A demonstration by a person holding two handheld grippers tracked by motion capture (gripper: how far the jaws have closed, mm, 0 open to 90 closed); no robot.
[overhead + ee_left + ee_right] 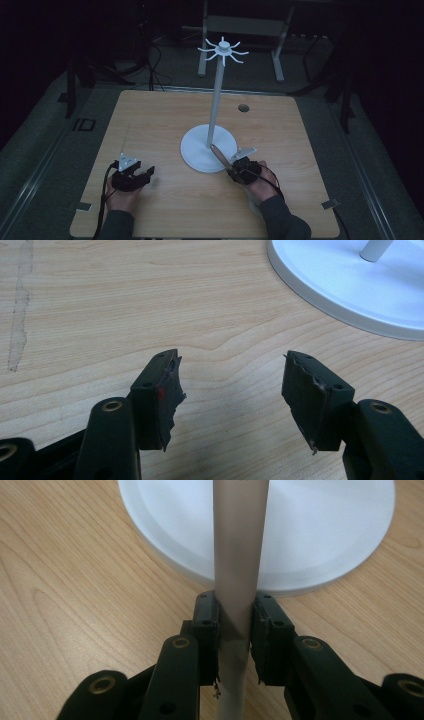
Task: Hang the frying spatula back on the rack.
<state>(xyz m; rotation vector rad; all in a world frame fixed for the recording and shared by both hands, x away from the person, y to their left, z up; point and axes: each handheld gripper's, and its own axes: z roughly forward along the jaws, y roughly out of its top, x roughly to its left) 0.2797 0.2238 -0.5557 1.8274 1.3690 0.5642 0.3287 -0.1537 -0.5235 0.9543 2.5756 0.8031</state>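
Note:
A white stand rises from a round base [197, 152] on the wooden table, with a thin pole [216, 100] topped by a ring of curved hooks [223, 50]. My right gripper [231, 170] is shut on a beige-grey rod [219, 155] that slants up and left over the base's near edge. In the right gripper view the rod [239, 545] runs between the pads [210, 625] and out over the base [325, 530]. My left gripper [147, 172] rests low at the table's left, open, holding nothing. Its view has the base [350, 285] at upper right, beyond the gripper [230, 390].
The light wooden table [150, 120] has a cable hole [243, 107] near its far edge. A pale streak [20, 305] marks the wood left of my left gripper. Small metal clips [82, 206] [328, 203] sit at the near corners. Another table's frame [245, 25] stands behind in the dark.

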